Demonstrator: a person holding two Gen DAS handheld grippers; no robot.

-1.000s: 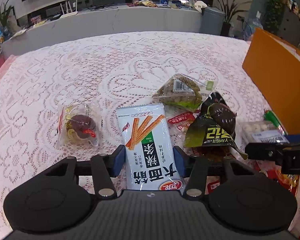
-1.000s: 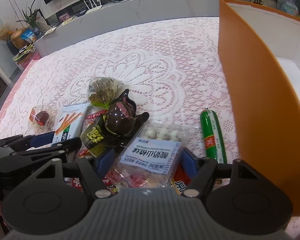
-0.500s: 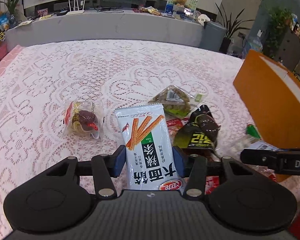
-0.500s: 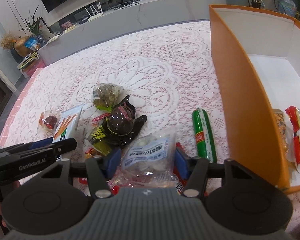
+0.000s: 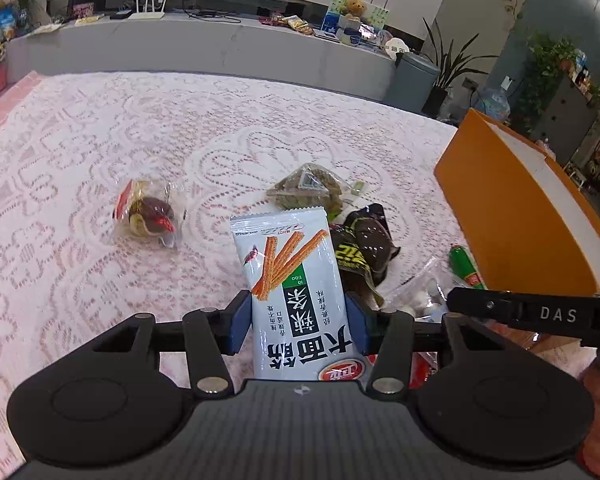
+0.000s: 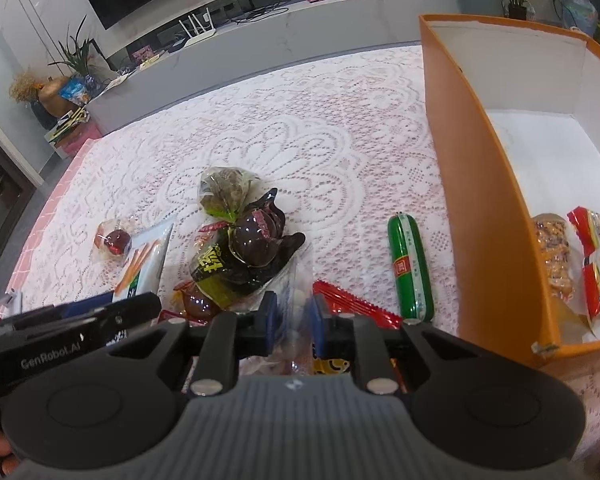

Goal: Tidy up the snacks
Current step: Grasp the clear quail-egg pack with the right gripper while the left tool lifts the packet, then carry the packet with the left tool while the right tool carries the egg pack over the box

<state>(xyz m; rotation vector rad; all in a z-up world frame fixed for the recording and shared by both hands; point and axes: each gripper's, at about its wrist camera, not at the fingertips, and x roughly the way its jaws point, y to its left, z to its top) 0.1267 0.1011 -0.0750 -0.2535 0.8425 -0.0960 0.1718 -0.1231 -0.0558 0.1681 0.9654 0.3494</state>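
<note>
My left gripper [image 5: 298, 320] is shut on a white pack of spicy strips [image 5: 296, 280], which stands up between the blue pads above the lace tablecloth. In the right wrist view, my right gripper [image 6: 292, 312] is shut on a crumpled clear bag of white balls [image 6: 294, 292], pinched narrow between its pads. The same bag [image 5: 424, 296] shows at the right in the left wrist view. An orange box [image 6: 472, 184] with a white inside stands to the right, with two snack packs [image 6: 596, 252] in its near corner.
On the cloth lie a green sausage [image 6: 410, 268] beside the box wall, a dark egg pack [image 6: 252, 248], a greenish clear bag [image 6: 224, 188], a red wrapper [image 6: 352, 304] and a small clear pack with a dark red sweet [image 5: 150, 216] at the left.
The right jaws have closed on the clear bag, squeezing it from flat to a narrow bunch. Both grippers have risen a little, and the white pack has come up with the left one.
</note>
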